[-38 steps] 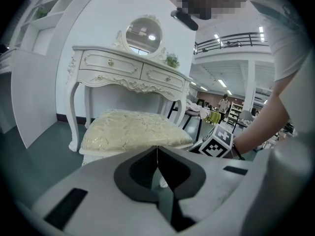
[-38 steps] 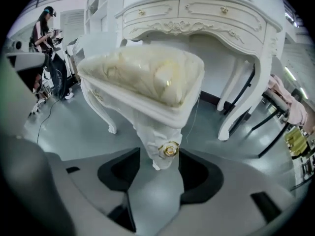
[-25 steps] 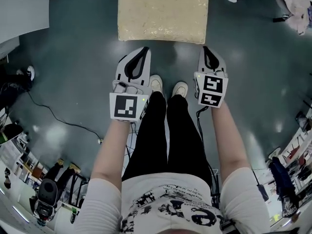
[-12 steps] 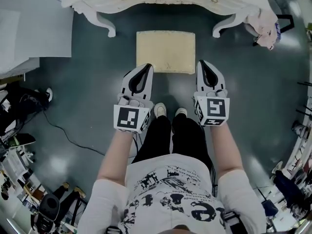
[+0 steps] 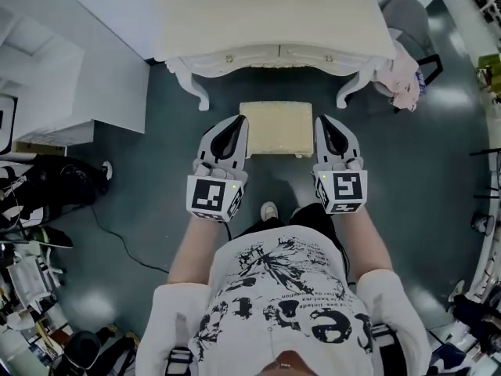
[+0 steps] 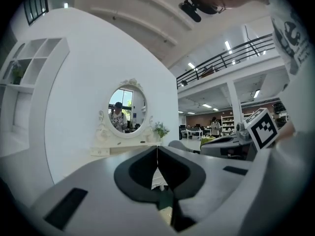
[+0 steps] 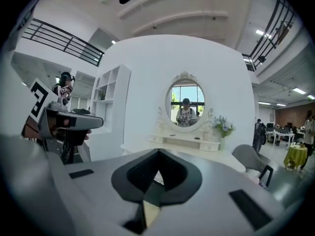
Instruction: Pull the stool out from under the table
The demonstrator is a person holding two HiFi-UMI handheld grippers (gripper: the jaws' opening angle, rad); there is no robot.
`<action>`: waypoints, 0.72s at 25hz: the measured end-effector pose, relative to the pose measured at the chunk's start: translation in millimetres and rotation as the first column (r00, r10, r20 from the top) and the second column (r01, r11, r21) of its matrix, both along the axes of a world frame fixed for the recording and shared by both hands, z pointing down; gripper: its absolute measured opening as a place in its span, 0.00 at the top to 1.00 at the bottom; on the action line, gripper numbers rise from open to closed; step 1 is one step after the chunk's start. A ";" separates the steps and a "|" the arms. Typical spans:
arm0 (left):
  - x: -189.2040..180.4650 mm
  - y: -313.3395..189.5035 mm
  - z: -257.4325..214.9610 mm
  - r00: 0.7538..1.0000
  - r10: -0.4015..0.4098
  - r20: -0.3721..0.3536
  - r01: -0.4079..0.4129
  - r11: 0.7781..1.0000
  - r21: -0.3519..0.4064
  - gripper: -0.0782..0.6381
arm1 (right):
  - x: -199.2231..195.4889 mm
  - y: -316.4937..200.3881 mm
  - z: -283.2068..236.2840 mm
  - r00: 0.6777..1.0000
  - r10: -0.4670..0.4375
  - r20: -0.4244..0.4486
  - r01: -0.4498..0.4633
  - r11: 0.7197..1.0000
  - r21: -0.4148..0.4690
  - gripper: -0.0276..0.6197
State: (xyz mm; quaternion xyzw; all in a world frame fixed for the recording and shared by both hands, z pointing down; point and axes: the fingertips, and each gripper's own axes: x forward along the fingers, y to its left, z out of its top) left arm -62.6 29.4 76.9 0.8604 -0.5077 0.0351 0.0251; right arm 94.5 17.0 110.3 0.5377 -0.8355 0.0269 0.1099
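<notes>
The stool, a small seat with a beige cushion, stands on the dark floor just in front of the cream dressing table. My left gripper and right gripper are held up side by side over the stool's left and right edges, well above it. Both are shut with nothing between the jaws. The left gripper view has the left gripper pointing level at the table and its oval mirror. The right gripper faces the same mirror.
A white shelf unit stands left of the table. A grey chair with a cloth draped on it is at the table's right end. A cable trails across the floor at left, beside bags and clutter.
The head view has pulled up and back: the stool looks smaller and farther, and the whole dressing table has come into view behind it. Both grippers have stayed shut and side by side.
</notes>
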 end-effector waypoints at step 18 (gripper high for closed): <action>-9.0 41.0 -72.2 0.999 -0.018 0.031 0.015 0.997 0.072 0.86 | 4.0 40.3 -73.8 0.993 -0.022 0.116 0.016 0.998 0.057 0.93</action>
